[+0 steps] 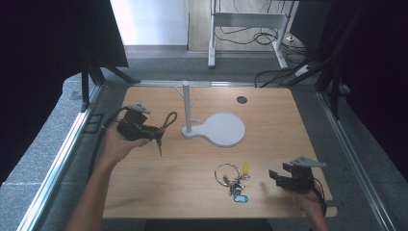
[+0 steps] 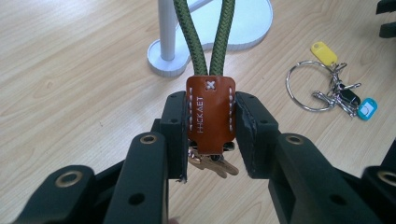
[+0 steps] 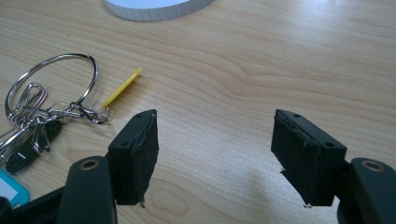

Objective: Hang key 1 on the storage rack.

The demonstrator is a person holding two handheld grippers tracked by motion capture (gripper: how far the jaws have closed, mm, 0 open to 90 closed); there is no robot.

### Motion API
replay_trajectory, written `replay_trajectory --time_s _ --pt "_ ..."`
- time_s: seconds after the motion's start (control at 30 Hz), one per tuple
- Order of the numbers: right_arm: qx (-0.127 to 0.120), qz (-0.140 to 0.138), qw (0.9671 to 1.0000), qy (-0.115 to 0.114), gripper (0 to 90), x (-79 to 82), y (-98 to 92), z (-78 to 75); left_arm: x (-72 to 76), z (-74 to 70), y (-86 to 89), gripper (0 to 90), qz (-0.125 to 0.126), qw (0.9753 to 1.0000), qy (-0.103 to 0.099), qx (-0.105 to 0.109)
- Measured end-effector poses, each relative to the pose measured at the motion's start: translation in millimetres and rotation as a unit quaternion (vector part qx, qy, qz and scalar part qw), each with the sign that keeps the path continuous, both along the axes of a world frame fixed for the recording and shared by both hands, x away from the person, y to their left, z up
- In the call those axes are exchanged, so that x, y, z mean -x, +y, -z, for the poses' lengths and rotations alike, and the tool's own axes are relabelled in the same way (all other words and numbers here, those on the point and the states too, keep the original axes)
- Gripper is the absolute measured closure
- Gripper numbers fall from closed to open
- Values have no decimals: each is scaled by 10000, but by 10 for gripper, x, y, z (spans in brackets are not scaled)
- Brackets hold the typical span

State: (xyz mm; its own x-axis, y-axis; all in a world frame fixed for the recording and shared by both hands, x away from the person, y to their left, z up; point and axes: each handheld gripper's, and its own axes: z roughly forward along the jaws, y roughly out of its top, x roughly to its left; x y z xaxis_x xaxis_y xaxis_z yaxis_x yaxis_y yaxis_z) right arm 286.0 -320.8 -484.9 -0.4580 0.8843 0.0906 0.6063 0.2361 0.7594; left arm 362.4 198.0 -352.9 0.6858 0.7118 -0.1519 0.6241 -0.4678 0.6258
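My left gripper [image 1: 153, 131] is held above the table's left side, shut on the brown leather tag [image 2: 210, 109] of a keychain. Its green cord loop [image 2: 210, 37] points toward the white peg stand [image 1: 186, 108], and small keys [image 2: 215, 164] hang under the tag. A second bunch, a large key ring [image 1: 230, 174] with a yellow tag [image 1: 246, 168] and a blue tag [image 1: 239, 198], lies flat near the front edge. My right gripper [image 1: 278, 174] is low at the front right, open, with bare wood between its jaws; the ring [image 3: 51, 88] lies to their left.
The stand's round white base [image 1: 223, 129] lies mid-table, right of the post. A dark round grommet [image 1: 241, 99] sits near the table's far edge. Metal rails [image 1: 57, 163] run along both sides of the wooden table [image 1: 288, 130].
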Motion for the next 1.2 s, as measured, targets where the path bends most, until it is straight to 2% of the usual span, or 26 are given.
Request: replay_trajectory --time_s 0.5,0.7,1.0,1.2 --pt "30 -10 10000 -4 321 -6 -20 -4 -151 -15 -6 670 -24 10000 85 -47" --pt "36 -26 10000 11 321 -6 -3 6 -223 -37 -15 670 -21 9999 59 -95" --pt "28 -1 10000 36 321 -4 -10 8 -325 -28 -4 670 -94 9999 98 -40" --pt "41 -40 10000 38 321 -4 8 9 -396 -75 24 670 -132 9999 76 -61"
